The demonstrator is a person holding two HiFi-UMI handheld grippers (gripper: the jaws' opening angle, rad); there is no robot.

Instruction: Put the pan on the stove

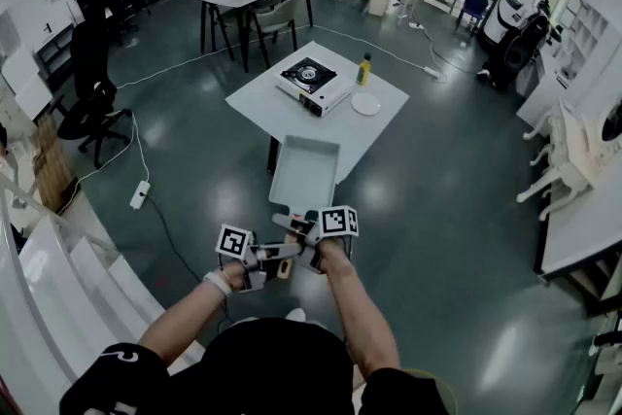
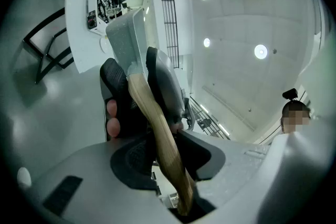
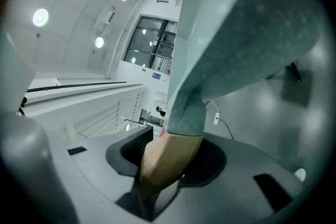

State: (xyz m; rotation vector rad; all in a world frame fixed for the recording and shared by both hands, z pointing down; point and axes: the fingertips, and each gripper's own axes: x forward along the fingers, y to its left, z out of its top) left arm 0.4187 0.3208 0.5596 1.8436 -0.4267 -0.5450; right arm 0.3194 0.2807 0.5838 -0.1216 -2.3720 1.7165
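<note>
While left gripper (image 2: 135, 78) and right gripper (image 3: 170, 153) clamp pan (image 1: 304, 172) handle (image 2: 157, 136) (wooden), open floor (image 1: 442, 238) surrounds.

We've got both arms stretched forward, hands side by side. Our left gripper (image 2: 168, 160) and right gripper (image 3: 169, 161) each have fingers clamped on the pan handle (image 2: 157, 128) between them.

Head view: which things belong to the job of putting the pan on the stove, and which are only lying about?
For the job: pan, held in the air by its wooden handle; stove on the table; left tongs and right tongs, both shut on that handle.
Lying about: yellow bottle; white plate.
</note>
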